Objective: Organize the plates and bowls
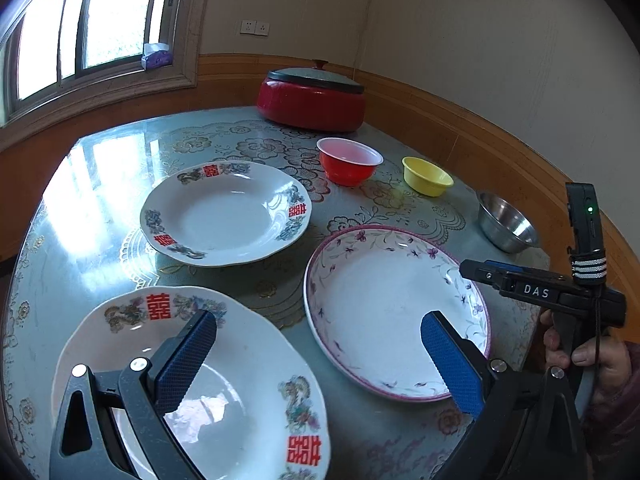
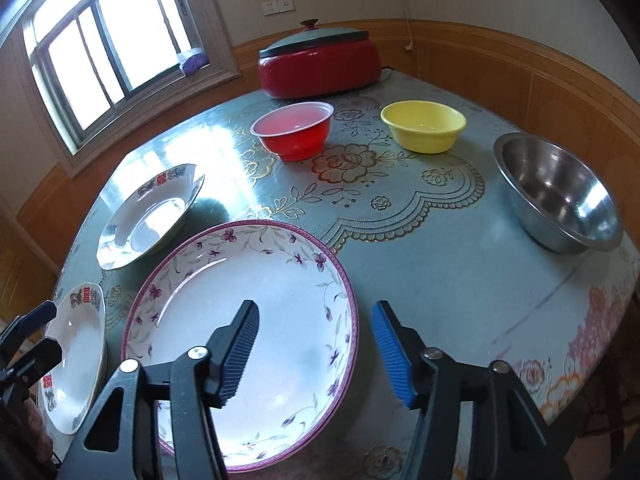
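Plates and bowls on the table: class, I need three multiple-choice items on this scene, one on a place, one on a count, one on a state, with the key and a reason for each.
1. Which bowl stands nearest the red pot?
A. steel bowl
B. red bowl
C. yellow bowl

2. How many plates are on the table?
A. two
B. three
C. five

3. How does the right gripper stand?
A. fingers apart over the purple-rimmed plate, holding nothing
B. clamped on the yellow bowl
C. clamped on a spoon

Key:
1 B: the red bowl sits just before the pot; the yellow bowl and steel bowl lie further right.
2 B: two red-marked plates plus the purple-rimmed plate.
3 A: the fingers show a gap, plate below.
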The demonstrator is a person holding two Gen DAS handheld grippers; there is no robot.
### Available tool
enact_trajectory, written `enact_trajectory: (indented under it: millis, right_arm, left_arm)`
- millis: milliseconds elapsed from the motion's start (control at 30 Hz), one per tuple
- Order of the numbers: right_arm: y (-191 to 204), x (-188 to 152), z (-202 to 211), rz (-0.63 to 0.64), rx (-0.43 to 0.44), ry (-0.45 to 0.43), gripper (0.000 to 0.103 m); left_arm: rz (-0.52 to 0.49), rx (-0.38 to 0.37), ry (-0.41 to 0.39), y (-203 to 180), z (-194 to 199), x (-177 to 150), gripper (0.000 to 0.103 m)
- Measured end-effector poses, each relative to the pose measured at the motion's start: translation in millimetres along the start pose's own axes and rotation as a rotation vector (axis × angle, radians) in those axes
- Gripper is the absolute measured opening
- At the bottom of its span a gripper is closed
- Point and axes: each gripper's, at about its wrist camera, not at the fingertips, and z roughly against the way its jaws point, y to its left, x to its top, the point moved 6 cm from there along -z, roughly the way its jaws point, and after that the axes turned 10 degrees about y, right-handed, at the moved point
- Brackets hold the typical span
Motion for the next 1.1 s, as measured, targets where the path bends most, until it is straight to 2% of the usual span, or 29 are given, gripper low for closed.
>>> enact_trajectory:
  millis: [67,100,167,367,467,600,667,733,800,900,967,1033,1100]
  right_arm:
    - [-4.9,7.1,-13.1,0.046,0.007,0.035,0.048]
    - [-6.6,10.1,-19.6,0.070,0.007,0.052,0.042]
    - [-8.8,16.5,-30.4,0.116,0.020,0.077,0.038]
    - [-4.1,28.4,-53.9,0.288,0.068,0.144,0.024]
    - [0.4,24.1,-57.8,0.378,0.067,0.156,0.023]
    - [0.2,24.1,-55.9,0.425,0.079,0.166,0.023]
    - [1.3,23.6,-55.2,0.446,0.064,0.161,0.023]
    - [1.5,23.8,-54.6,0.440,0.053,0.163,0.024]
    - [3.5,23.8,-54.7,0.443,0.028,0.160,0.024]
    - [7.3,22.6,-54.7,0.480,-0.021,0.139,0.026]
    - [9.3,21.6,-54.2,0.502,-0.047,0.127,0.027]
    - [10.1,21.6,-54.1,0.519,-0.058,0.122,0.027]
    - [9.7,21.8,-53.8,0.543,-0.049,0.118,0.027]
  left_arm:
    - [0.019,0.026,0.004,-6.6,-5.5,3.0,0.103]
    - [0.014,0.050,0.003,-10.4,-7.5,3.8,0.103]
    - [-0.001,0.099,0.011,-17.5,-11.4,5.4,0.103]
    - [0.010,0.155,0.024,-30.5,-16.9,8.0,0.103]
    - [0.012,0.224,0.032,-31.3,-17.1,7.2,0.103]
    - [-0.018,0.263,0.036,-30.9,-16.1,8.2,0.103]
    - [-0.040,0.254,0.061,-28.6,-21.6,9.1,0.102]
    - [-0.059,0.226,0.090,-25.3,-29.4,10.9,0.096]
    - [-0.052,0.190,0.128,-20.7,-36.6,14.2,0.091]
    - [-0.023,0.118,0.143,-16.1,-43.2,21.1,0.086]
    - [-0.019,0.124,0.160,-14.6,-49.9,25.6,0.079]
    - [-0.001,0.120,0.187,-12.9,-57.6,27.8,0.067]
    - [0.016,0.106,0.218,-11.8,-66.6,28.1,0.066]
